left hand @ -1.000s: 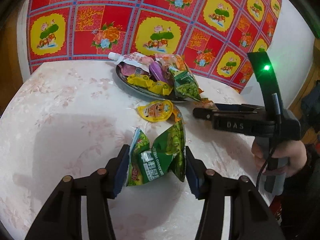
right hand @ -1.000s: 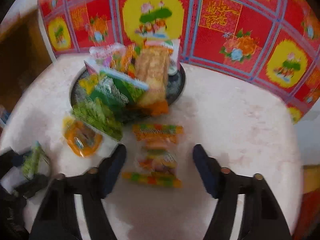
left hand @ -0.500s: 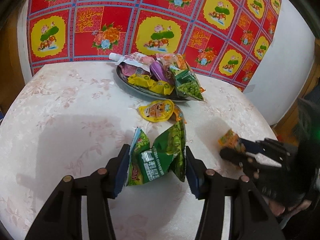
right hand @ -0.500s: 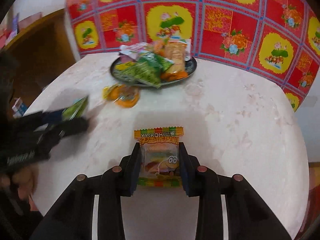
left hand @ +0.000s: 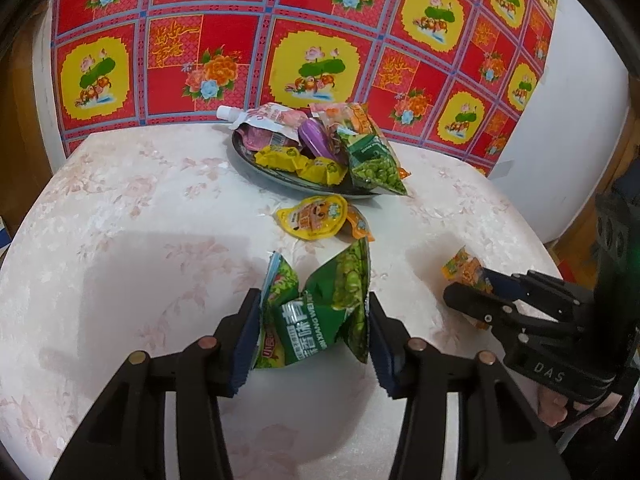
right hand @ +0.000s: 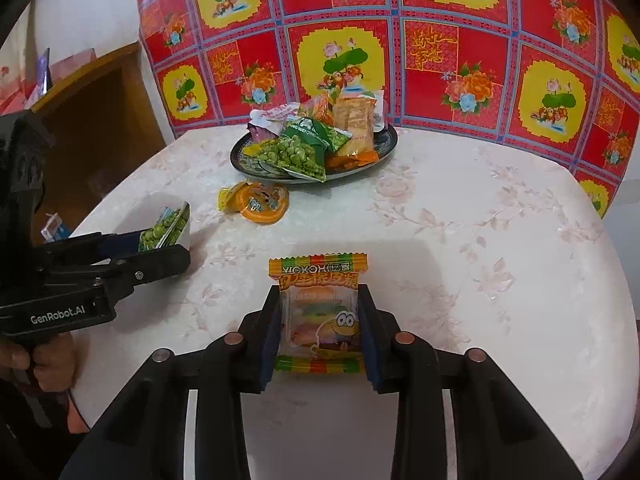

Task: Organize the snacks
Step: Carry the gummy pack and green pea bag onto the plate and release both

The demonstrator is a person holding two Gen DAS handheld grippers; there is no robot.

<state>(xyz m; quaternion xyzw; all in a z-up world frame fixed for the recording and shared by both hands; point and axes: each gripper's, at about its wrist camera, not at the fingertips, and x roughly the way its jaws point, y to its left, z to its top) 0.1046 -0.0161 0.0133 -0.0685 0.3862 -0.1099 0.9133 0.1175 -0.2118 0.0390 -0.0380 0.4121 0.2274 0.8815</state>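
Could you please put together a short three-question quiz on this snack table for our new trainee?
1. True or false: the left gripper is clamped on a green pea packet.
2. What does the right gripper hold?
A. a yellow jelly cup
B. a burger gummy packet
C. nothing
3. Where does the yellow jelly cup lie, on the plate or off it?

Key: 1 true; 2 B; 3 off it, on the table beside the plate.

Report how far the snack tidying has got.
Done: several packets already lie piled on the dark round plate. In hand: the left claw is clamped on a crumpled green pea packet, the right claw on a clear burger-gummy packet. Left: both still need placing, and the yellow jelly cup lies on the table.
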